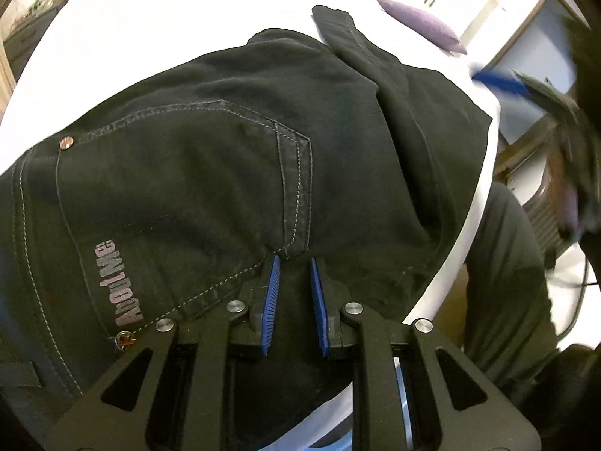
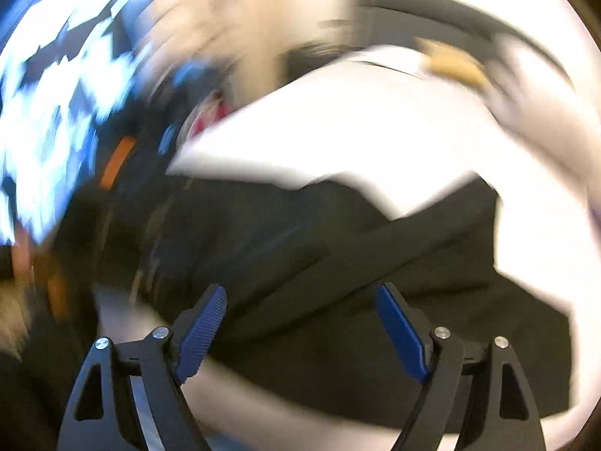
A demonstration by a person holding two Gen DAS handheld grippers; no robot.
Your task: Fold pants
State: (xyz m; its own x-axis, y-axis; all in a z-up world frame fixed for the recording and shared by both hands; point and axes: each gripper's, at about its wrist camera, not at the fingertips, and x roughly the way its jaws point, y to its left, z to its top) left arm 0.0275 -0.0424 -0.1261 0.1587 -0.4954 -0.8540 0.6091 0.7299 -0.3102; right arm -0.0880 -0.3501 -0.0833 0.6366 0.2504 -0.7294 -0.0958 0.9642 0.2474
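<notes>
Black jeans lie folded on a white table, back pocket with grey lettering facing up. My left gripper is nearly closed, its blue pads pinching the jeans fabric at the pocket seam. The right wrist view is motion-blurred: the jeans lie dark across the white table, and my right gripper is wide open above them, holding nothing. The right gripper also shows as a blurred blue shape in the left wrist view past the table's right edge.
A purple cushion lies at the table's far right. White cabinets stand behind. A person's dark sleeve is right of the table edge. A blurred blue-white patterned garment fills the left of the right wrist view.
</notes>
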